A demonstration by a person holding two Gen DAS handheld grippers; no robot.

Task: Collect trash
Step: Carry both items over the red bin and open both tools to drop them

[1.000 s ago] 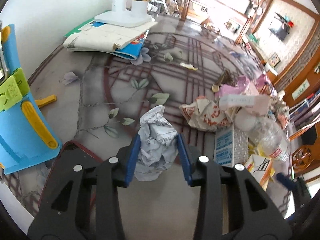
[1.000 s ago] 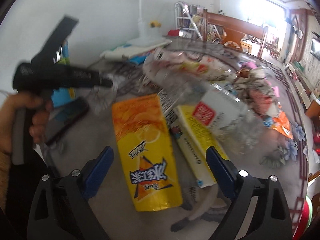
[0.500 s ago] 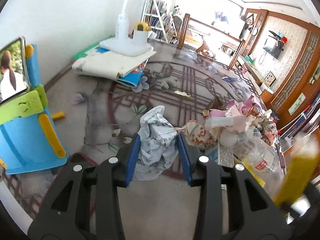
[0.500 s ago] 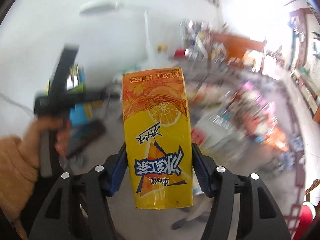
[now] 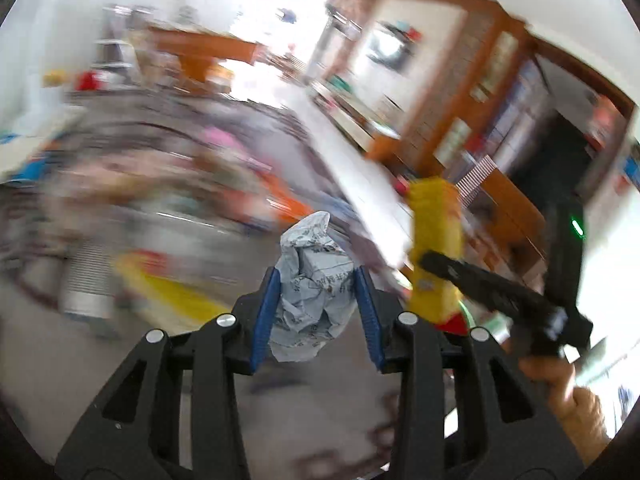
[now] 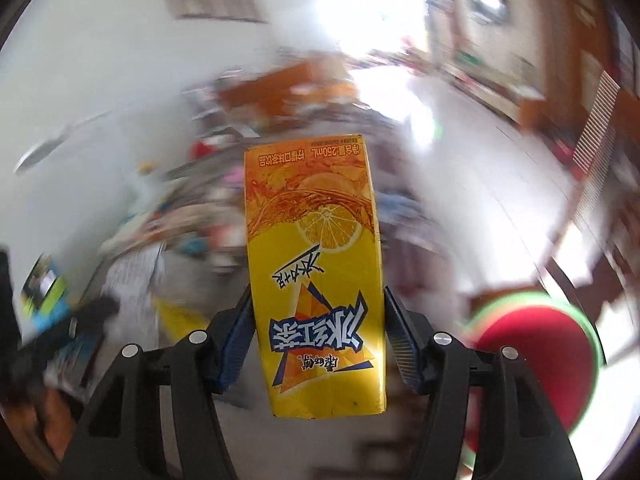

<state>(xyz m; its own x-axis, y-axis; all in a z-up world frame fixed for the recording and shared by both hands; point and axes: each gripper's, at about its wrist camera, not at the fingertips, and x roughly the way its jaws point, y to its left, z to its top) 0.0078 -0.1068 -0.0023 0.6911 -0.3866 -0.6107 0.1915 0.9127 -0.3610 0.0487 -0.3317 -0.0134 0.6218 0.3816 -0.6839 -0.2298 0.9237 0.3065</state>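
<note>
My left gripper [image 5: 316, 316] is shut on a crumpled ball of printed paper [image 5: 314, 280] and holds it up off the table. My right gripper [image 6: 318, 328] is shut on a yellow lemon-tea carton [image 6: 314, 276], held upright in the air. The carton also shows in the left wrist view [image 5: 436, 240], held by the right gripper at the right. The crumpled paper shows blurred at the left of the right wrist view [image 6: 134, 284].
The table with its heap of wrappers and boxes [image 5: 160, 200] is blurred at the left behind my left gripper. A round red container with a green rim [image 6: 536, 364] sits low at the right. Wooden furniture [image 5: 480, 120] and bright floor [image 6: 472, 168] lie beyond.
Both grippers have swung to the right, away from the table, each still holding its item. The red and green container has come into the right wrist view.
</note>
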